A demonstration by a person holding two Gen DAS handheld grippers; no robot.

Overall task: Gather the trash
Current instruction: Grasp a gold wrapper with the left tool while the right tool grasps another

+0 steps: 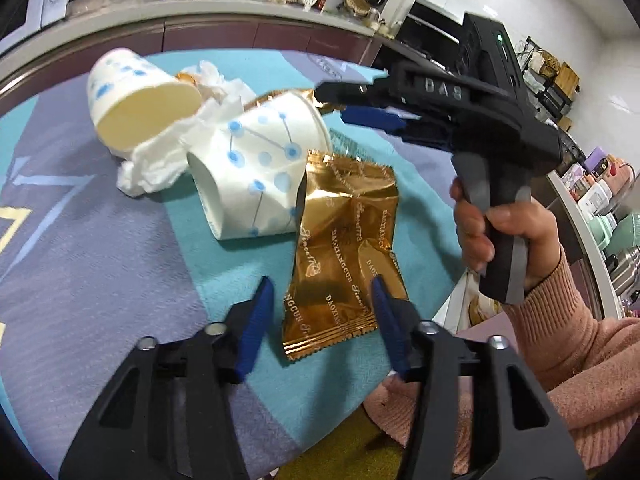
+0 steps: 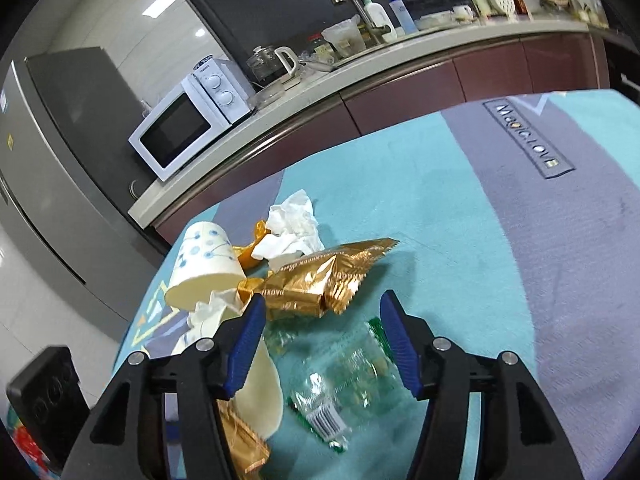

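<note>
A pile of trash lies on a teal and purple cloth. In the left wrist view, a gold snack wrapper (image 1: 344,248) lies just ahead of my open left gripper (image 1: 322,300), its near end between the blue fingertips. Beside it lie two white paper cups with blue dots (image 1: 256,176) (image 1: 136,104) on their sides and crumpled white tissue (image 1: 168,152). My right gripper (image 1: 360,104) hovers open over the pile's far side. In the right wrist view, my right gripper (image 2: 322,318) is open above a clear plastic wrapper (image 2: 340,384), with another gold wrapper (image 2: 316,280), tissue (image 2: 292,232) and a cup (image 2: 204,264) beyond.
The cloth-covered table (image 2: 520,240) stretches to the right in the right wrist view. A kitchen counter (image 2: 320,80) with a white microwave (image 2: 180,128), kettle and sink runs behind it. A grey fridge (image 2: 48,152) stands at left. A shelf with appliances (image 1: 600,200) is at right.
</note>
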